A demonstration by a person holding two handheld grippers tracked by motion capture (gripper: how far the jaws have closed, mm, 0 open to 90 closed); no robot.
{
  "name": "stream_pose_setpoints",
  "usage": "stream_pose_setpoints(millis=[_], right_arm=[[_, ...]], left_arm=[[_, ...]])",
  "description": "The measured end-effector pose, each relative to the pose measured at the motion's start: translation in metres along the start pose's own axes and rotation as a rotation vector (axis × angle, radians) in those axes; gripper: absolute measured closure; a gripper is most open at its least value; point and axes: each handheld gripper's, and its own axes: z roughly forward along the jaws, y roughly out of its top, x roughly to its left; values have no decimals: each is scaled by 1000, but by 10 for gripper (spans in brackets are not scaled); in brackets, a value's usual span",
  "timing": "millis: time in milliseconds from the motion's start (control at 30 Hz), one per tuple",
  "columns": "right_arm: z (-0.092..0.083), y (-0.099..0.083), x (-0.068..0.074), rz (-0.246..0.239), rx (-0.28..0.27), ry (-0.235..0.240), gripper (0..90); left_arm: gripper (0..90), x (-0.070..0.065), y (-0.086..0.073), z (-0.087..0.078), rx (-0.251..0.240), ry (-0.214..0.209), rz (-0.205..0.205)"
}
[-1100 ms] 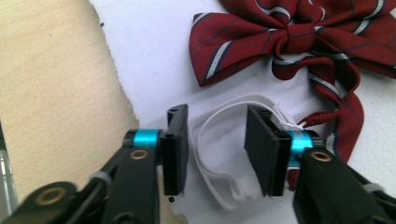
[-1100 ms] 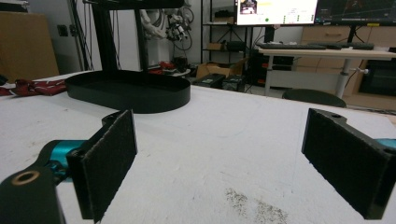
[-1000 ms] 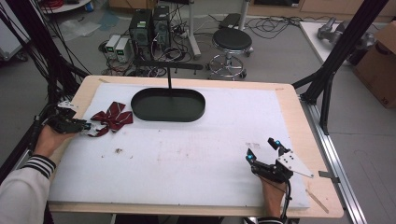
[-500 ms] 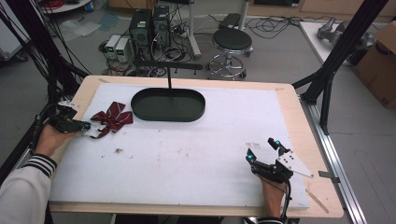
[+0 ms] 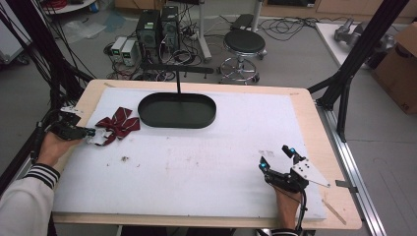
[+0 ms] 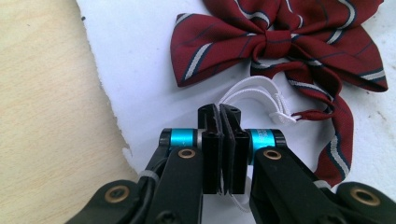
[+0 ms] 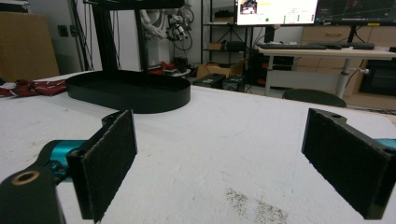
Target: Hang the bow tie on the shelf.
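1. High view, far left of the frame: the left gripper [image 5: 91, 132] sits at the table's [image 5: 314, 123] left edge, its tip on the white elastic strap just beside the red striped bow tie [image 5: 118, 123]. Against the two earlier pictures, the hand lies in the same spot and the bow tie has not shifted on the white mat [image 5: 196, 167].
2. Left gripper view, lower centre: the left gripper's [image 6: 219, 119] jaws have just been closing and now stand pressed together, with the white elastic strap [image 6: 261, 91] pinched between the pads; a loop of it bulges out to the right and a bit trails below. The bow tie's [image 6: 275, 42] cloth lies across the top of the frame, not itself in the pinch.
3. Judged from this, the grasp looks complete, so a lift would be the natural next step; the thin strap could slip or stretch as the cloth's weight comes on.
4. High view, upper centre: the black oval tray [image 5: 177, 110] with its upright post lies just right of the bow tie, a likely place to take it.
5. Lower right: the right gripper [image 5: 278, 157] rests by the table's near edge, jaws wide apart around nothing, unmoved from the earlier pictures. In the right gripper view, both pads frame bare mat [image 7: 224, 149].
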Motion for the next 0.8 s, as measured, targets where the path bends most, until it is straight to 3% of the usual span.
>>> stream_pose_setpoints(millis=[300,800], right_arm=[[0,0,0,-4,-1,0,93],[0,0,0,-6,-2,-2,94]], left_arm=[[872,-1,2,-16,-102,5,-16],[872,-10,19,-53,-357,-32,-2]])
